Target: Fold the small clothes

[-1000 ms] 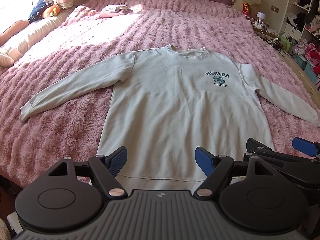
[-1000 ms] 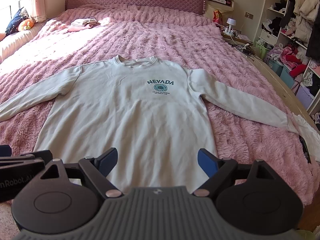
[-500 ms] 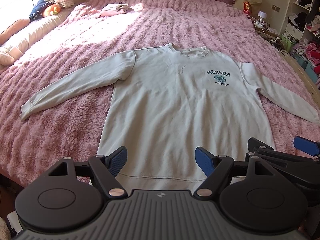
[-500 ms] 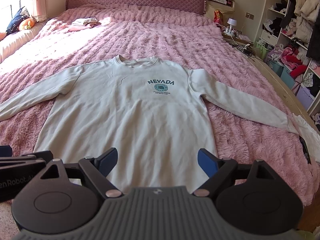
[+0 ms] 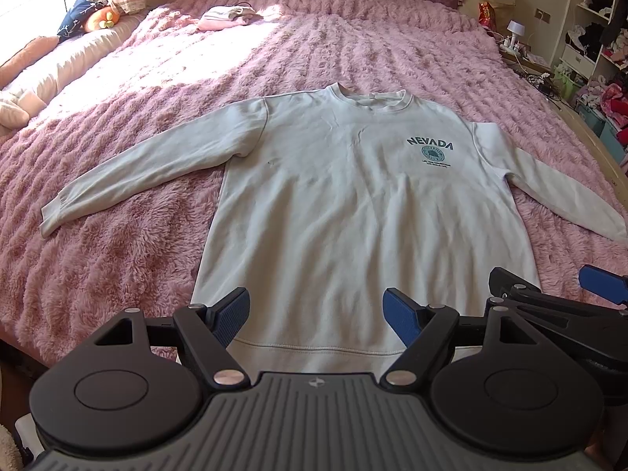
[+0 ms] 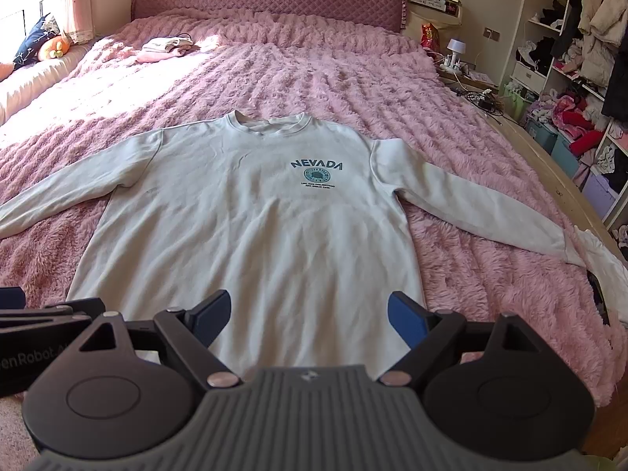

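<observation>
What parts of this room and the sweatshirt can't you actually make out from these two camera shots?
- Sweatshirt hem middle: hidden behind the left gripper in the left wrist view, and behind the right gripper in the right wrist view.
- Sleeve cuff on the right: cut off by the left wrist view's edge.
- Small print under NEVADA: too small to read in either view.
- Folded clothes near the headboard: too far to identify.
- Shelf contents: a jumble, partly cut off by the edge.

I count one pale grey long-sleeved sweatshirt with teal NEVADA lettering (image 5: 353, 212), spread on one bed with a fluffy pink cover (image 5: 129, 259). I hold two claws, my left claw (image 5: 316, 316) and my right claw (image 6: 308, 316), two blue-padded fingers each. One small heap of pink and white folded clothes (image 6: 167, 48) lies far off.
</observation>
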Demonstrator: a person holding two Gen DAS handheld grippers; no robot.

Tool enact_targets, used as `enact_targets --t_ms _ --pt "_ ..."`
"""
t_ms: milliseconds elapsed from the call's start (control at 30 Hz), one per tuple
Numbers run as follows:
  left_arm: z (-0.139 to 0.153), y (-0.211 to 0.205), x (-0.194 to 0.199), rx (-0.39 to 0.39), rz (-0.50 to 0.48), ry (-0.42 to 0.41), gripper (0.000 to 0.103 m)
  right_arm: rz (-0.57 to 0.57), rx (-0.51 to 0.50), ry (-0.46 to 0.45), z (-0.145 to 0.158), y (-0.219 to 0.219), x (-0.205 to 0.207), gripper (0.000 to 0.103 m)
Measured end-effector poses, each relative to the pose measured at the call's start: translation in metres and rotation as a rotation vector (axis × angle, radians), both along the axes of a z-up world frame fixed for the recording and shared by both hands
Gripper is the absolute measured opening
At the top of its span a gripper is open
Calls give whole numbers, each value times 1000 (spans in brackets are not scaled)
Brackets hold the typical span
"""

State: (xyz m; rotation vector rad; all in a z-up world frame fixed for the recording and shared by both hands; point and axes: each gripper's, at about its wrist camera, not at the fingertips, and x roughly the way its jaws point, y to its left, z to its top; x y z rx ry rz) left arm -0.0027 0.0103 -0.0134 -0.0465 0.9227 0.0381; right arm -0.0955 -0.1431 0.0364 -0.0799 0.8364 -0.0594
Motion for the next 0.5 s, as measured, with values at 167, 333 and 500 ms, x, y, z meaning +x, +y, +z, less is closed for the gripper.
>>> enact_targets --t_ms 167,333,500 --pt "1 -1 1 7 3 9 90 1 1 0 1 0 0 83" --pt "1 -1 2 8 3 9 90 -1 2 0 1 0 0 83" --pt "1 -1 2 9 3 12 90 1 1 0 1 0 0 83"
